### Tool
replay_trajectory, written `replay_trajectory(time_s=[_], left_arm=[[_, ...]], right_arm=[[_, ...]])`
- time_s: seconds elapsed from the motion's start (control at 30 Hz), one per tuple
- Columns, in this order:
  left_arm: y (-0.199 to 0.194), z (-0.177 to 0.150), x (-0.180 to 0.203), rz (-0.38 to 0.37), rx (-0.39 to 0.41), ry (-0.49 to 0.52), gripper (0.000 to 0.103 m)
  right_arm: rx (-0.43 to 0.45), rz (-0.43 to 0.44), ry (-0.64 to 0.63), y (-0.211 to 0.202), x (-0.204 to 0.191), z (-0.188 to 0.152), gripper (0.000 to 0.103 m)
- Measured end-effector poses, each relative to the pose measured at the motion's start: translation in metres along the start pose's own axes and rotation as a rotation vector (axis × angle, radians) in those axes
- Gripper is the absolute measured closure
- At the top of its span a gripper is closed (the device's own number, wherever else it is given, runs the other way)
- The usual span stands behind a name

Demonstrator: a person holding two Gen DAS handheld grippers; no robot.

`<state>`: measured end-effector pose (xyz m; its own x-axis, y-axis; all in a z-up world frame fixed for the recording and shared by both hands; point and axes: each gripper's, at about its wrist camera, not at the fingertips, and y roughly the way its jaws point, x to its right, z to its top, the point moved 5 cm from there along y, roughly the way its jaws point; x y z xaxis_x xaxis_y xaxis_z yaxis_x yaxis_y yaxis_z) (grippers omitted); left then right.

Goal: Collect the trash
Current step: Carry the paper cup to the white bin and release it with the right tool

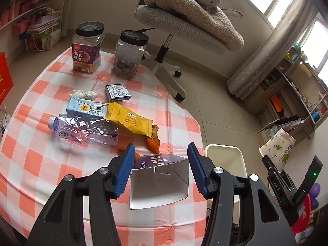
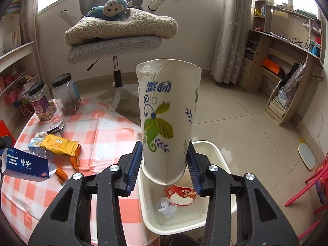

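Observation:
My left gripper (image 1: 161, 150) is open around an empty blue-and-white carton box (image 1: 160, 178) lying on the checked table (image 1: 41, 164); its pads do not touch the box. The box also shows in the right wrist view (image 2: 26, 165). My right gripper (image 2: 166, 153) is shut on a white paper cup with a leaf print (image 2: 167, 112), held upside down over a white bin (image 2: 215, 149) beside the table. The bin holds a crumpled paper ball (image 2: 166, 206) and a red wrapper (image 2: 182, 194). It also shows in the left wrist view (image 1: 225, 151).
On the table lie a crushed plastic bottle (image 1: 84, 130), a yellow wrapper (image 1: 131, 121), orange peels (image 1: 152, 141), a light blue milk carton (image 1: 86, 107), a small box (image 1: 117, 91), a crumpled tissue (image 1: 84, 94) and two jars (image 1: 87, 47). An office chair (image 1: 180, 30) stands behind the table.

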<state>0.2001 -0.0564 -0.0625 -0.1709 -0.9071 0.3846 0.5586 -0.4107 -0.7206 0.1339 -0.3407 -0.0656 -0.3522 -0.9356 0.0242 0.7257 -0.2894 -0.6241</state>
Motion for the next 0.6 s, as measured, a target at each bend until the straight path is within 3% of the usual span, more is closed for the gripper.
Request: replay_trajectory(time_s=[0.17,0.37,0.6], left_arm=[[0.005,-0.003,0.047,-0.062,0.009,0.065,0.05],[0.036,-0.012,0.114,-0.135,-0.054,0.128,0.05],[0.077,-0.027,0.189,-0.225,-0.123,0.159,0.05]], right_arm=[[0.039,-0.058,0.085,-0.01,0.04,0.008,0.025],[0.114,-0.075,0.191,-0.03,0.08,0.021,0.013],[0.149,-0.129,0.282,-0.038,0.128,0.026,0.01]])
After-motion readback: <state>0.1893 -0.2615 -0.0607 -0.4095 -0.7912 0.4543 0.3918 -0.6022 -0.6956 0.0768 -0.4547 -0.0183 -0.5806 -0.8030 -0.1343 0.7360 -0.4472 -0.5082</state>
